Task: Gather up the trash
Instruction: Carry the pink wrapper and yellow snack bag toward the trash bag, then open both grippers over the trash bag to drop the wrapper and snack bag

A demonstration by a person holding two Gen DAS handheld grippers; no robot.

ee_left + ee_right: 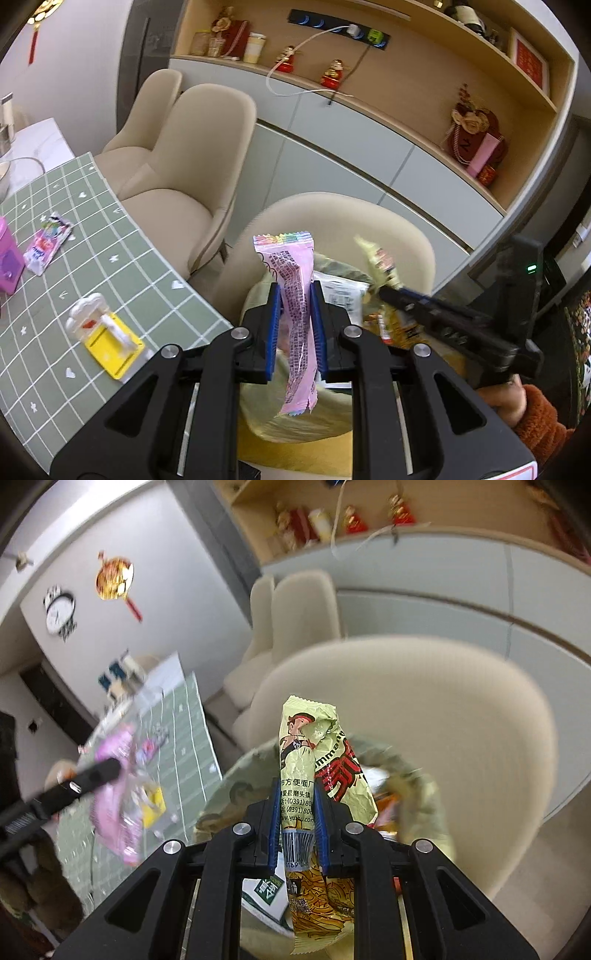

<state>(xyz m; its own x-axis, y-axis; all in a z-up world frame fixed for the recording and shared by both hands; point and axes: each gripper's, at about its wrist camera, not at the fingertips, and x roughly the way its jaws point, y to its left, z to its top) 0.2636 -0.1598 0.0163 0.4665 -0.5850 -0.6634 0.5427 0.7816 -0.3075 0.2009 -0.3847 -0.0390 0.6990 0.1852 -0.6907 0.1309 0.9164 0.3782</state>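
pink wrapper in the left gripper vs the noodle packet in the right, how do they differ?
Colour: the pink wrapper is pink with dark print and a rainbow zigzag top edge; the noodle packet is pale green-yellow with a cartoon figure, red characters and a barcode.
Shape: the pink wrapper is a narrow strip; the noodle packet is wider and crumpled.
Shared: each is clamped between blue pads, in the left gripper and the right gripper, over the trash bag.

Pink wrapper point(297, 325) with rainbow zigzag top edge and dark print. Pale green noodle packet point(317, 786), red lettering, cartoon figure, barcode. Sage green table point(122, 266) cloth, white grid, small hearts. Blue pads point(271, 332) on black tongs. Cream chairs point(192, 155).
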